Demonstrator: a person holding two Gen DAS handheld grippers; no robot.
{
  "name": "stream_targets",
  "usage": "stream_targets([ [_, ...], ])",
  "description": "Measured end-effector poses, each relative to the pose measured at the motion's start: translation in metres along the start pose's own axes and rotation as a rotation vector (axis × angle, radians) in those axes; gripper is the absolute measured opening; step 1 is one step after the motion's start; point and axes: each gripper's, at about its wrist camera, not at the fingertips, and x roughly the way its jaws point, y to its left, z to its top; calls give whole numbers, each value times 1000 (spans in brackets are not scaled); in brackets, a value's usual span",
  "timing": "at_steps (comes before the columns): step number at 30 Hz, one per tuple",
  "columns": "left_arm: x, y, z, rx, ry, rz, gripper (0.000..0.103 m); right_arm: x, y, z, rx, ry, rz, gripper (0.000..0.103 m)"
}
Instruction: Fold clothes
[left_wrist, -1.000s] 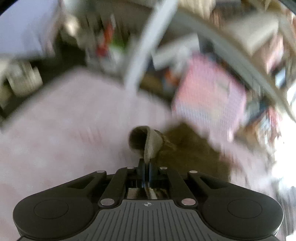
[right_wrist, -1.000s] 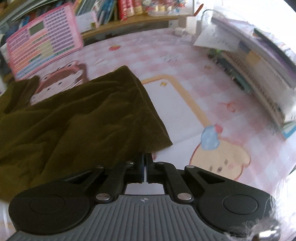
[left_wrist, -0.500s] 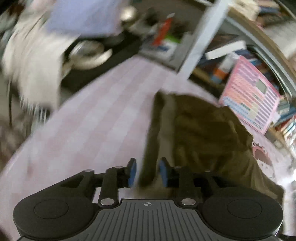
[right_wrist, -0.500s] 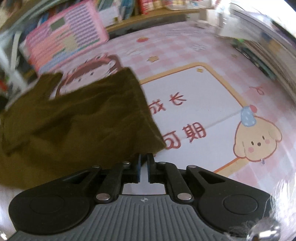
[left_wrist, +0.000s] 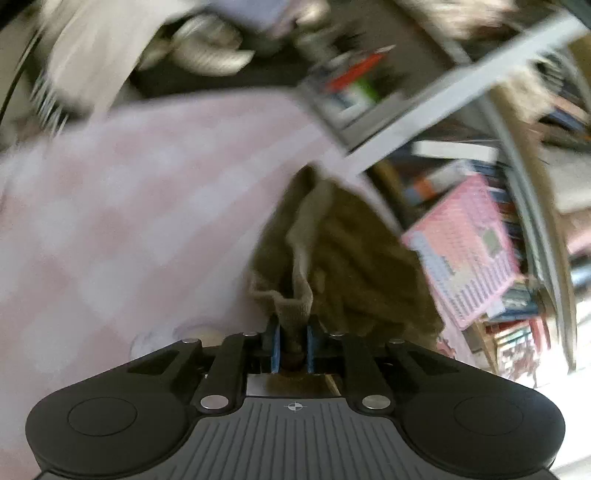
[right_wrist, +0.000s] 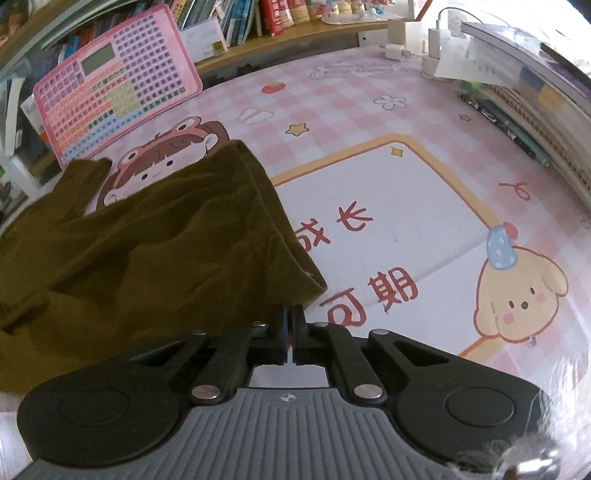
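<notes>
The olive-brown garment (right_wrist: 155, 236) lay rumpled on the pink checked mat (right_wrist: 369, 110), in front of a pink keyboard toy (right_wrist: 114, 92). The left gripper (left_wrist: 291, 343) was closing on a bunched fold of its edge. The right gripper (right_wrist: 289, 325) sat pinched together at the cloth's near corner; whether it gripped cloth was unclear.

Left wrist view motion-blurred, olive garment (right_wrist: 140, 251) cut off at left

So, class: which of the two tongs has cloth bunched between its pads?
The left tongs, closing on the olive garment; the right tongs are shut beside its corner.
</notes>
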Motion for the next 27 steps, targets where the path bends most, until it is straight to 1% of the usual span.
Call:
stream_targets([
  [1, -7, -7, 1, 60, -30, -13, 9, -3, -1, -2, -5, 9, 3, 2],
  [3, -32, -11, 0, 152, -62, -45, 9, -8, -2, -6, -15, 30, 9, 1],
  [4, -40, -3, 0, 152, -54, -39, 9, -11, -2, -10, -22, 43, 25, 1],
  [5, -42, 6, 1, 141, -36, -12, 9, -13, -3, -14, -28, 56, 41, 2],
  [6, -40, 21, -1, 124, 1, 50, 9, -16, -3, -18, -35, 69, 58, 1],
  [8, -35, 33, -9, 145, 46, 104, 10, -19, -1, -25, -44, 84, 90, 2],
  [9, -32, 39, -13, 156, 68, 130, 11, -20, 1, -27, -62, 84, 89, 2],
  [11, -33, 34, -16, 199, 61, 136, 14, -19, 5, -26, -84, 91, 82, 2],
  [13, -32, 32, -14, 207, 73, 147, 19, -18, 7, -22, -92, 102, 71, 2],
  [14, -31, 33, -13, 206, 84, 152, 23, -18, 7, -19, -93, 107, 62, 6],
  [15, -33, 34, -11, 201, 90, 167, 31, -18, 7, -16, -95, 111, 52, 17],
  [16, -36, 36, -9, 197, 83, 178, 36, -22, 7, -12, -98, 94, 29, 24],
  [17, -42, 38, -6, 194, 63, 198, 37, -27, 7, -7, -104, 66, 20, 31],
  [18, -49, 40, -2, 194, 37, 217, 40, -31, 8, 2, -110, 37, 29, 32],
  [20, -59, 44, 3, 191, -19, 244, 40, -33, 12, 21, -127, -12, 54, 33],
  [22, -65, 44, 7, 183, -66, 277, 40, -26, 24, 44, -161, -42, 90, 35],
  [23, -67, 41, 8, 175, -89, 276, 40, -20, 33, 57, -182, -53, 113, 36],
  [25, -66, 30, 6, 160, -118, 233, 40, -1, 58, 81, -224, -67, 176, 40],
  [27, -57, 10, -2, 179, -119, 183, 40, 25, 86, 103, -255, -54, 256, 49],
])
